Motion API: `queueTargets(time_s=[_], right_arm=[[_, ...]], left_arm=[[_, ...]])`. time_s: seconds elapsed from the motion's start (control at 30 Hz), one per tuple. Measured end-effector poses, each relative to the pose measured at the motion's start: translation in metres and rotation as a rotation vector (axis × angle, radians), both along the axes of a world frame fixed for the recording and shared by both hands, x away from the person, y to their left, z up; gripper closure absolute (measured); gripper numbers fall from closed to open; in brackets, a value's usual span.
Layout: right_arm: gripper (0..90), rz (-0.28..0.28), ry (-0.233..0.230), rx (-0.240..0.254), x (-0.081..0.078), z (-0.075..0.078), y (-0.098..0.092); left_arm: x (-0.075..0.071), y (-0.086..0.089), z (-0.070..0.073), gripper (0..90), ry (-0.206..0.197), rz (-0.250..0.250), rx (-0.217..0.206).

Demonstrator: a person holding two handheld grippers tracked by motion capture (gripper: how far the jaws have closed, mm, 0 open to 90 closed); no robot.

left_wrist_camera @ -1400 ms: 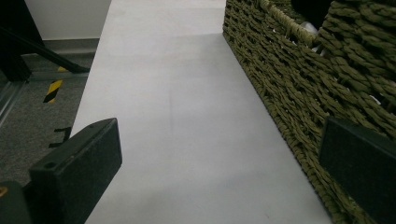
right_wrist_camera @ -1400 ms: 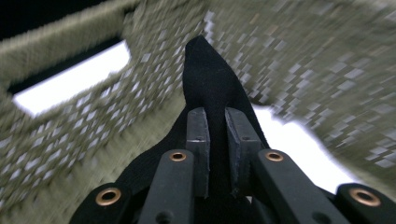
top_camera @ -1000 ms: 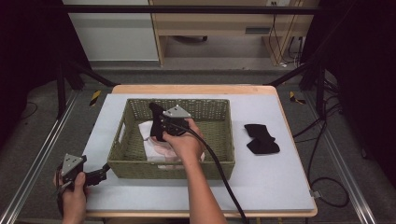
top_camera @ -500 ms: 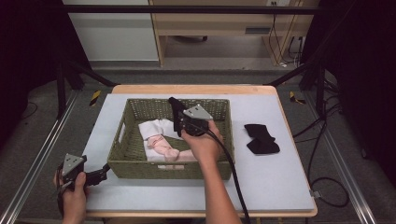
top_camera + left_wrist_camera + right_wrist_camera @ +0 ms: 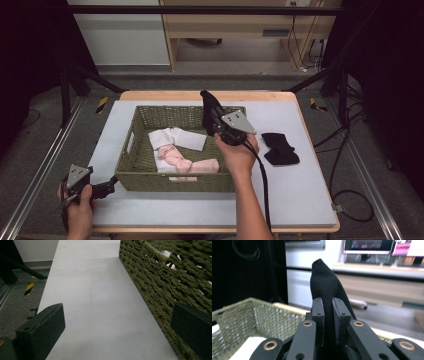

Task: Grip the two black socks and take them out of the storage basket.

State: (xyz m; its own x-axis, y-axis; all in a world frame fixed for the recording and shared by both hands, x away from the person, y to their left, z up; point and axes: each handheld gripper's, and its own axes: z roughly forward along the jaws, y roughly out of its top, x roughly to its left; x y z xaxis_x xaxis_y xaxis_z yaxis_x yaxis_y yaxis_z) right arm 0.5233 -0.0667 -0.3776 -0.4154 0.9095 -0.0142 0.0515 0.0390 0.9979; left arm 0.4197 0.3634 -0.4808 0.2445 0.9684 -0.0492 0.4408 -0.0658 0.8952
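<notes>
Socks came first from up high: my right gripper (image 5: 212,112) pinched a black sock (image 5: 207,107) above the basket (image 5: 131,150); I judged a slow lift best. White and pink socks (image 5: 182,155) lay inside. Left gripper view: my left gripper (image 5: 120,332) gaped over the counter (image 5: 95,295). Right gripper view: sock clamped tight.

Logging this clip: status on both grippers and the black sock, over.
Right gripper shut on black fabric sock, lifted above green woven basket. Left gripper open, at table's near-left corner beside basket. Nothing obstructing.
</notes>
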Motion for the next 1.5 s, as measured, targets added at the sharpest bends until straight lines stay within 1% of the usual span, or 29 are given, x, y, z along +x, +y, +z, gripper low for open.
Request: queueTargets(time_s=[0.1, 0.17, 0.23, 0.3, 0.4, 0.47, 0.53, 0.6, 0.73, 0.83, 0.97, 1.07, 1.1, 1.13, 1.27, 1.33, 1.4, 1.47, 1.5], right_arm=[[81.9, -0.010, -0.064, 0.040, -0.003, 0.006, -0.011], [81.8, -0.027, -0.107, 0.041, -0.005, 0.010, -0.019], [81.8, -0.039, -0.143, 0.053, -0.007, 0.013, -0.026], [81.8, -0.065, -0.177, 0.069, -0.010, 0.016, -0.034], [81.8, -0.101, -0.198, 0.084, -0.011, 0.018, -0.047], [81.8, -0.124, -0.210, 0.082, -0.012, 0.017, -0.057], [81.8, -0.145, -0.219, 0.093, -0.014, 0.016, -0.066], [81.8, -0.157, -0.238, 0.110, -0.015, 0.016, -0.076], [81.8, -0.207, -0.246, 0.118, -0.019, 0.013, -0.096], [81.8, -0.242, -0.241, 0.134, -0.022, 0.009, -0.111], [81.8, -0.278, -0.227, 0.136, -0.025, 0.001, -0.129], [81.7, -0.296, -0.203, 0.116, -0.026, -0.008, -0.139], [81.7, -0.296, -0.203, 0.116, -0.026, -0.008, -0.139], [81.6, -0.315, -0.179, 0.112, -0.027, -0.017, -0.144], [81.6, -0.363, -0.117, 0.110, -0.025, -0.035, -0.155], [81.6, -0.376, -0.084, 0.104, -0.025, -0.046, -0.158], [81.4, -0.391, -0.064, 0.068, -0.025, -0.055, -0.161], [80.3, -0.410, -0.045, 0.059, -0.026, -0.062, -0.163], [78.3, -0.416, -0.034, 0.060, -0.026, -0.065, -0.164]], left_arm=[[0.000, 0.000, 0.000, 0.0, 0.000, 0.000, 0.001], [0.000, 0.000, 0.000, 0.0, 0.000, 0.000, 0.001], [0.000, 0.000, 0.000, 0.0, -0.001, 0.000, 0.002], [0.000, 0.000, 0.000, 0.0, -0.001, 0.000, 0.003], [0.000, 0.000, 0.000, 0.0, -0.002, 0.000, 0.005], [0.000, 0.000, 0.000, 0.0, -0.001, 0.000, 0.006], [0.000, -0.001, 0.000, 0.0, -0.003, 0.001, 0.006], [0.000, -0.001, 0.000, 0.0, -0.003, 0.000, 0.007], [0.000, -0.001, 0.000, 0.0, -0.004, -0.001, 0.007], [0.000, -0.001, 0.000, 0.0, -0.003, -0.001, 0.009], [0.000, -0.001, 0.000, 0.0, -0.003, -0.001, 0.012], [-0.001, -0.001, 0.000, 0.0, -0.002, -0.003, 0.018], [-0.001, -0.001, 0.000, 0.0, -0.002, -0.003, 0.018], [-0.001, -0.002, 0.000, 0.0, -0.002, -0.003, 0.018], [-0.001, -0.002, 0.000, 0.0, -0.005, -0.003, 0.020], [-0.001, -0.001, 0.000, 0.0, -0.005, -0.003, 0.020], [-0.001, -0.001, 0.000, 0.0, -0.005, -0.002, 0.019], [-0.001, -0.001, 0.000, 0.0, -0.005, -0.002, 0.020], [-0.001, -0.001, 0.000, 0.0, -0.005, -0.003, 0.019]])
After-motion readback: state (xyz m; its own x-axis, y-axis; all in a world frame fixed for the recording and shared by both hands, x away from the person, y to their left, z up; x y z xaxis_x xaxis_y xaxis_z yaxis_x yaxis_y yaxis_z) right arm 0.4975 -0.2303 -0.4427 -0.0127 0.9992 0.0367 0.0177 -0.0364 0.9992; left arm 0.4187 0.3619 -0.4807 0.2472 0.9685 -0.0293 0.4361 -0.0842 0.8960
